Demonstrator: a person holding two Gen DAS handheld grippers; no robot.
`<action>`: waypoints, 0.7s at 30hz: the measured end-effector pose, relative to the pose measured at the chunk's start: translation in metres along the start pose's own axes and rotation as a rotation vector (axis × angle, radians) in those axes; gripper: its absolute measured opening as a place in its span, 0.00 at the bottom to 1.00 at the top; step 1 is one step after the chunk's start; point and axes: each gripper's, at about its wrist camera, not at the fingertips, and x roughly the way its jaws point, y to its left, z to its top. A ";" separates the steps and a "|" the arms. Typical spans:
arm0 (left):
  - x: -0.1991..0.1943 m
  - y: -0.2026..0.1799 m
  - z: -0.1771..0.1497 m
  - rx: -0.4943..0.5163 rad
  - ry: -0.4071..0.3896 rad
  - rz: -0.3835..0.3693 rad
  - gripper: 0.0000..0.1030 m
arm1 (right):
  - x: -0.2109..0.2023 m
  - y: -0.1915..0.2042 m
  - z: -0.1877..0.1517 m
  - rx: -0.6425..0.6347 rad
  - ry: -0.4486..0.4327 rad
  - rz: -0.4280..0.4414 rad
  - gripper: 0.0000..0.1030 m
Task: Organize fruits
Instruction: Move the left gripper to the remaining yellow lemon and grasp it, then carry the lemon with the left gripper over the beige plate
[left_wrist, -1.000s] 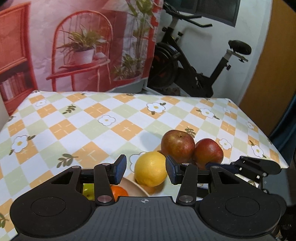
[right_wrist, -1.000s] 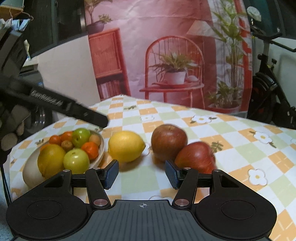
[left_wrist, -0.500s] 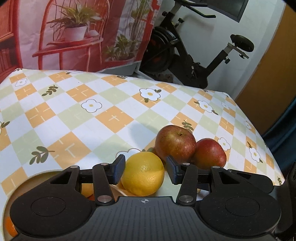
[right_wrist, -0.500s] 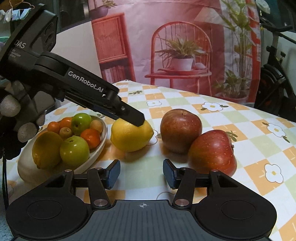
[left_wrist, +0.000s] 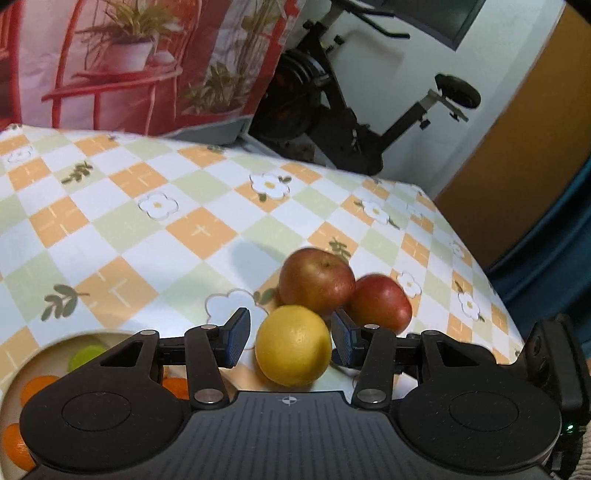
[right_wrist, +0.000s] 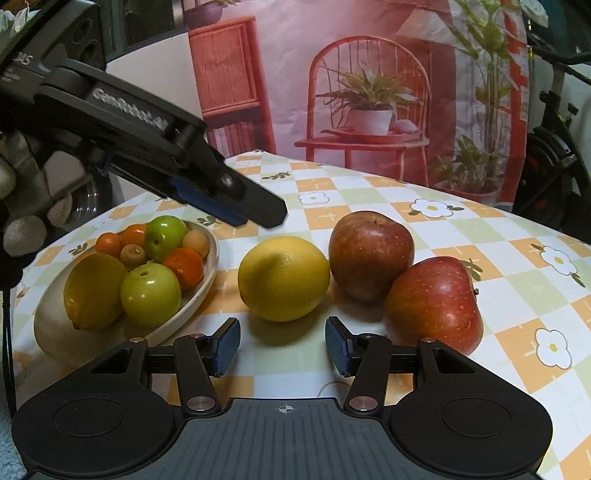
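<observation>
A yellow lemon (left_wrist: 293, 345) (right_wrist: 283, 277) lies on the checked tablecloth beside two red apples (left_wrist: 316, 281) (left_wrist: 380, 303), also in the right wrist view (right_wrist: 370, 254) (right_wrist: 434, 303). My left gripper (left_wrist: 288, 336) is open, hovering above the lemon with a finger on either side in its own view; the right wrist view shows it (right_wrist: 255, 216) above and behind the lemon, apart from it. My right gripper (right_wrist: 282, 345) is open and empty, low over the cloth just in front of the lemon. A cream bowl (right_wrist: 55, 328) left of the lemon holds several fruits.
The bowl's rim (left_wrist: 55, 341) shows at the lower left of the left wrist view. The table's right edge (left_wrist: 476, 258) drops off near the apples. An exercise bike (left_wrist: 354, 122) and a printed backdrop (right_wrist: 369, 92) stand behind the table.
My left gripper has moved forward and right over the lemon, which now sits between its fingers in its view. My right gripper has crept closer to the lemon. The fruits have not moved.
</observation>
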 end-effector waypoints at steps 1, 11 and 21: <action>0.004 -0.001 0.000 0.009 0.008 0.000 0.49 | 0.001 0.000 0.000 -0.001 0.002 0.000 0.46; 0.013 0.000 -0.003 0.015 0.034 -0.029 0.47 | 0.010 0.000 0.005 0.009 0.010 -0.002 0.45; 0.010 0.003 -0.008 0.003 0.042 -0.029 0.47 | 0.017 0.003 0.010 0.005 0.002 0.009 0.43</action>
